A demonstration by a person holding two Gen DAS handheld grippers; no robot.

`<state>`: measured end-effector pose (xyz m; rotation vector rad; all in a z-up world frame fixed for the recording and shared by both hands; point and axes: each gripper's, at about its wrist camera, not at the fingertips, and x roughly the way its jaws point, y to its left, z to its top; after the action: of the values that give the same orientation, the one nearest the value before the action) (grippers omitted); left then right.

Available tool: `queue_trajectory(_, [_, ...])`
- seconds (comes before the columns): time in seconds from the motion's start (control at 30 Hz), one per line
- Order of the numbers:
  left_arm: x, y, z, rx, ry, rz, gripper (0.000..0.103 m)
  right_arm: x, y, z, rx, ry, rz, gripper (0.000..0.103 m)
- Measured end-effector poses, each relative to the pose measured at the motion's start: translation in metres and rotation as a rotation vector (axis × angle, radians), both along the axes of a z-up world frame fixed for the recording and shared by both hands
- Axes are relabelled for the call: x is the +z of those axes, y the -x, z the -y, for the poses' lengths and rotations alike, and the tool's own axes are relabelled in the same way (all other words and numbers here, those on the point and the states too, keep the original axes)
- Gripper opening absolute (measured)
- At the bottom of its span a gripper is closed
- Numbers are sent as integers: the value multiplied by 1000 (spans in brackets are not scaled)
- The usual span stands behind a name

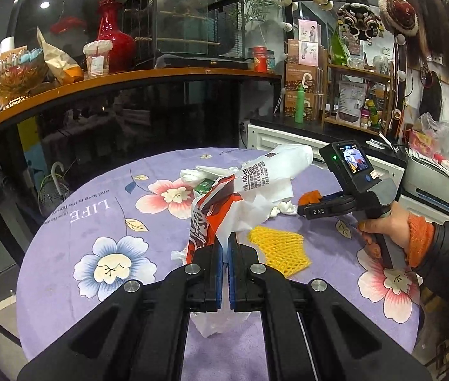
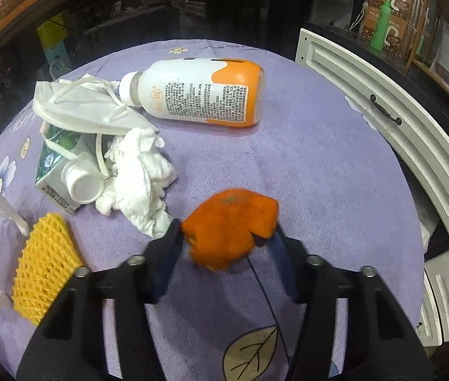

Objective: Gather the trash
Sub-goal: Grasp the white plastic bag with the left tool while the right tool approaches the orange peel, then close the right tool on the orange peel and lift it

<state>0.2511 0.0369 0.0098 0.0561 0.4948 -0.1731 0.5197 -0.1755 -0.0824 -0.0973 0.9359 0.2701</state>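
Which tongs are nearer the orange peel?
Right. The right tongs straddle the orange peel, fingers at its sides; the left tongs sit apart, clamping the white-and-red plastic bag.

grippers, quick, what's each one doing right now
Left gripper: shut on the plastic bag.
Right gripper: fingers on either side of the orange peel, gripping it.

Thin crinkly plastic bag (image 1: 240,197) pinched in left jaws, glossy. Orange peel (image 2: 229,227) between right jaws: matt, pitted. Left of them: yellow foam net (image 2: 43,263), crumpled paper tissue (image 2: 138,174). Counter cloth (image 2: 319,174) matt, woven. Beyond: smooth plastic bottle (image 2: 199,95).
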Motion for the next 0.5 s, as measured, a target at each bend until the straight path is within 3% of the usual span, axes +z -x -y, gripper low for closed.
queue_trajectory(0.03, [0,2,1,-5,0,2,3,1,3,-1,9,0,3,16])
queue_trajectory(0.33, [6,18,13,-25,2,12,3,8,35,14,9,-61,11,15])
queue_trajectory(0.5, [13,32,24,-52,3,24,3,23,73,22,29,-109,48,11])
